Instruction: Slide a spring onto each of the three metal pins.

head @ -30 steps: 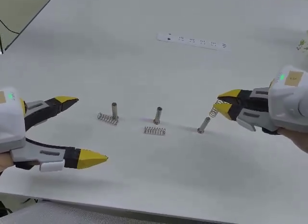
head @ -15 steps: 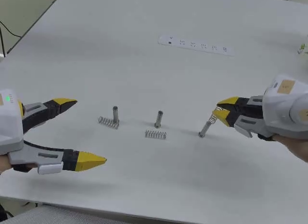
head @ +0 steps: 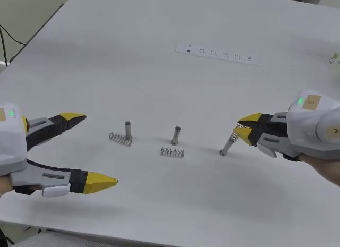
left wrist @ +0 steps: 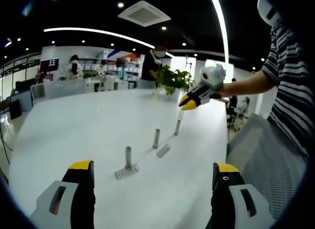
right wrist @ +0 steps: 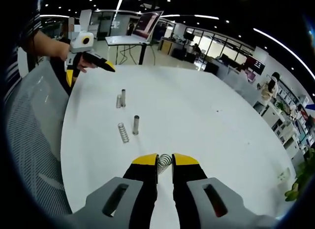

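The left tongs (head: pixel 93 148) are gaping wide and empty at the lower left over the white table (head: pixel 159 71), while the right tongs (head: pixel 241 127), mid-right, are pinching a spring (head: pixel 234 133) at the top of the leaning pin (head: pixel 227 146), with two loose springs (head: pixel 172 152) lying beside two upright pins (head: pixel 176 134) at centre.

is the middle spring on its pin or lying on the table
Lying on the table: the middle spring lies flat beside the upright middle pin, not threaded on it.
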`<state>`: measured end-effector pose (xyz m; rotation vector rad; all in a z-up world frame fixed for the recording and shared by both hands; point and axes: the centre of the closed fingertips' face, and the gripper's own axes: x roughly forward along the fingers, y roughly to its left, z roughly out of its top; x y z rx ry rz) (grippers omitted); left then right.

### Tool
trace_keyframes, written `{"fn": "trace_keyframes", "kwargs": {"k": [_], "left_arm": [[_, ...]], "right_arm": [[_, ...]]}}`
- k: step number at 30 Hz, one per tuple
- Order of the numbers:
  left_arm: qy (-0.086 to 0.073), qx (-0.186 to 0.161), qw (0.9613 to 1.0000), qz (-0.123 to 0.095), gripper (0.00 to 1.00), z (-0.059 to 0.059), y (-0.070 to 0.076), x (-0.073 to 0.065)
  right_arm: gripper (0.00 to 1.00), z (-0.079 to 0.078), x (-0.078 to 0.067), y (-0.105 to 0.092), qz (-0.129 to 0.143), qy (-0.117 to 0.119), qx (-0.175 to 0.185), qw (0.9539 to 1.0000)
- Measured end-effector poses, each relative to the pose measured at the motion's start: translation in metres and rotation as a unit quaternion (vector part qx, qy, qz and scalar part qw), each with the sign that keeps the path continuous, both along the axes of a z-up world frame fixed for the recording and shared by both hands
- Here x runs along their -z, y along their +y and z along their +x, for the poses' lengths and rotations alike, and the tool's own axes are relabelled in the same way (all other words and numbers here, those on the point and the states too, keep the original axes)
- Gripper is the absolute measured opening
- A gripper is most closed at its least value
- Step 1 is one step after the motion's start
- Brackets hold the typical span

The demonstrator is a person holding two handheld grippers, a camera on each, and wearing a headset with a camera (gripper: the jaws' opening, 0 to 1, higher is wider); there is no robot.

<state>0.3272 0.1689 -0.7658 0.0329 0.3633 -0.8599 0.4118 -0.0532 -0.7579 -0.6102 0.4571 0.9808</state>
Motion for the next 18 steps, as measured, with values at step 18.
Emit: {"fn": "trace_keyframes", "kwargs": {"k": [18], "left_arm": [[0.004, -0.002, 1.0000, 0.001, 0.95, -0.004, 0.000, 0.003]], "right_arm": [[0.08, 0.001, 0.025, 0.000, -0.032, 0.007, -0.014, 0.9994]]}}
